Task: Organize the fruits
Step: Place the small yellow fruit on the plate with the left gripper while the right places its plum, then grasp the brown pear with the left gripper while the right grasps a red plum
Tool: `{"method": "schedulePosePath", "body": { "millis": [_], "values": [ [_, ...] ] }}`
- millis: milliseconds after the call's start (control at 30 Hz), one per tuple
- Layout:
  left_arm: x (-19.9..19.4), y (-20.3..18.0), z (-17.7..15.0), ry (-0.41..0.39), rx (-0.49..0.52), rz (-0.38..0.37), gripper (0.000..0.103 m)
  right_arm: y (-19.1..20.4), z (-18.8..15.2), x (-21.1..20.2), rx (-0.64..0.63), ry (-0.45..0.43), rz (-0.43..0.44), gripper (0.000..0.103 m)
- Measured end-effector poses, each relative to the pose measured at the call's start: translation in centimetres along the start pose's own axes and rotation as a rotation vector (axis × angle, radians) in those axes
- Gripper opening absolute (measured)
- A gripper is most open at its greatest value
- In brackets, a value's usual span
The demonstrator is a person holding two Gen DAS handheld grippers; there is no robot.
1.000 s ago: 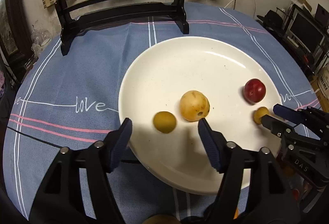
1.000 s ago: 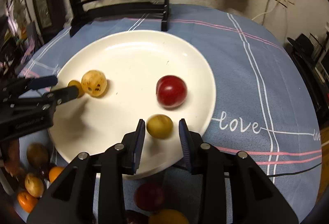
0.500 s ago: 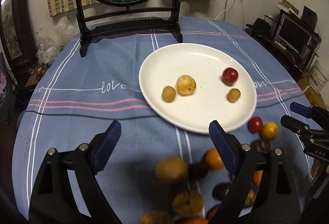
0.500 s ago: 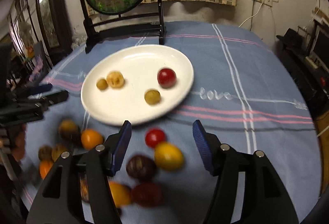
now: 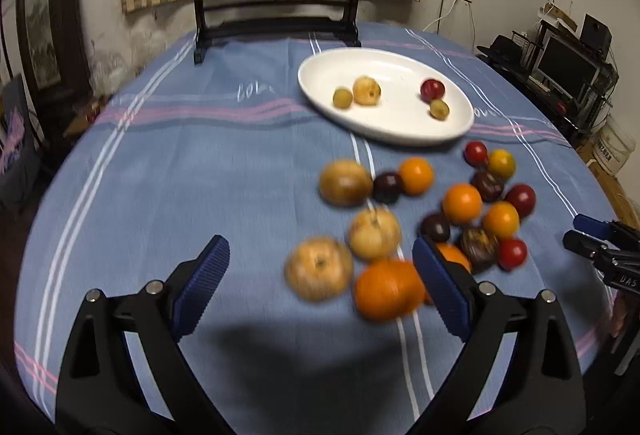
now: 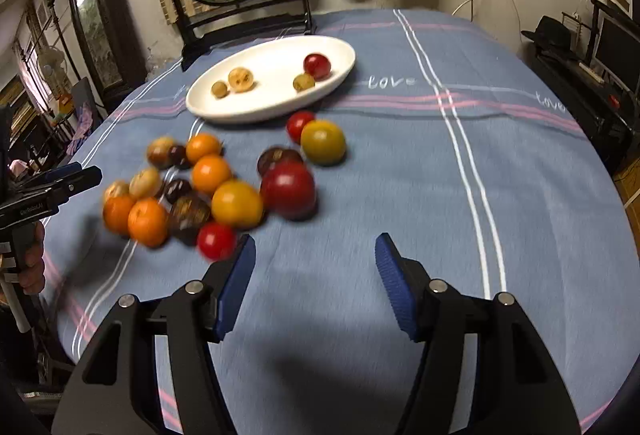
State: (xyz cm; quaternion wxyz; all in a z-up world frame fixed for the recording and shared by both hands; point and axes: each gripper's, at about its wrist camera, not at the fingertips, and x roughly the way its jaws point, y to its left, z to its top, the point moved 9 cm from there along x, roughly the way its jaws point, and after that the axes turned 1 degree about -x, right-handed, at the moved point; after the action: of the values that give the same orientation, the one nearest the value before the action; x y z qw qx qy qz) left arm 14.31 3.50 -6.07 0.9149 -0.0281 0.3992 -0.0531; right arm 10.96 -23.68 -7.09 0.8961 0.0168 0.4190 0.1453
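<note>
Both the left gripper [image 5: 320, 291] and right gripper [image 6: 314, 283] have pulled back from the white plate [image 5: 400, 133], jaws wide and empty, so four fruits lie far ahead while the loose fruit pile [image 5: 420, 219] awaiting sorting sits just beyond the fingertips.

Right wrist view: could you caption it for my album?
Open right gripper above a blue tablecloth, loose fruit left, four on the white plate.
</note>
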Motion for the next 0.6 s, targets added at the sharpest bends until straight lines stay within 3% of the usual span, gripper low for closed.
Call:
{"method": "schedulePosePath", "body": {
  "millis": [367, 600],
  "values": [
    [-0.9, -2.0, -3.9, 0.041, 0.034, -0.017, 0.096, 2.4, -3.3, -0.7, -0.052, 0.027, 0.036, 0.063],
    [0.2, -1.3, -4.4, 0.066, 0.046, 0.007, 0.096, 2.7, -3.7, -0.2, -0.061, 0.043, 0.033, 0.063]
  ]
}}
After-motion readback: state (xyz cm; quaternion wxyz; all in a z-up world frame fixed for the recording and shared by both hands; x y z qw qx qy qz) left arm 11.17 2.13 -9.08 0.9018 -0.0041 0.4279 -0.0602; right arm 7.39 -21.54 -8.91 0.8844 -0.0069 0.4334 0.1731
